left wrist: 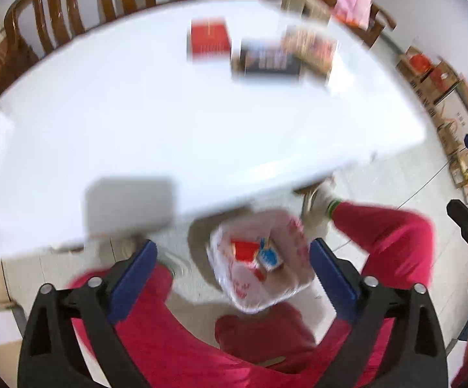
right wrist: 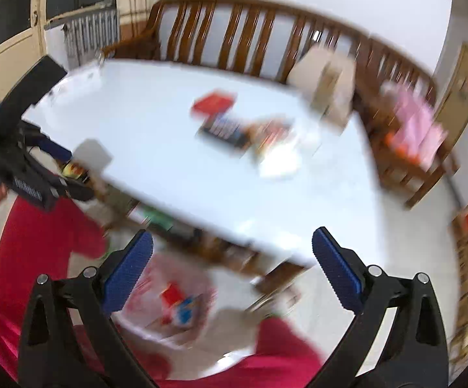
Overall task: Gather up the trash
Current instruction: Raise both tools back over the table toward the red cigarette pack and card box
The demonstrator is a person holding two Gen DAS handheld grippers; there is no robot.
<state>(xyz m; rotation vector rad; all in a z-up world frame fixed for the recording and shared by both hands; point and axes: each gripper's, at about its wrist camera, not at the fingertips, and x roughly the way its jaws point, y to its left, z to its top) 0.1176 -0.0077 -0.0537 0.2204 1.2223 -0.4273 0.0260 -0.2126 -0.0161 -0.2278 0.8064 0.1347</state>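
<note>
A white plastic bag (left wrist: pixel 260 265) with red print lies on the floor between a person's red-trousered legs, holding red and blue wrappers. My left gripper (left wrist: pixel 232 270) hangs open high above it, nothing between its blue pads. The same bag (right wrist: pixel 172 300) shows low in the right wrist view, below my open, empty right gripper (right wrist: pixel 232 270). On the white table (left wrist: pixel 169 129) lie a red packet (left wrist: pixel 208 39), a dark packet (left wrist: pixel 268 61) and a colourful wrapper (left wrist: pixel 310 48). The same litter (right wrist: pixel 234 126) shows blurred on the table (right wrist: pixel 175 161) in the right wrist view.
A wooden bench (right wrist: pixel 250 32) stands behind the table. A grey flat thing (left wrist: pixel 129 203) lies at the table's near edge. Cardboard boxes (left wrist: pixel 451 106) line the wall at right. A pink bag (right wrist: pixel 418 129) sits on a chair. The other gripper (right wrist: pixel 23 168) is in view at left.
</note>
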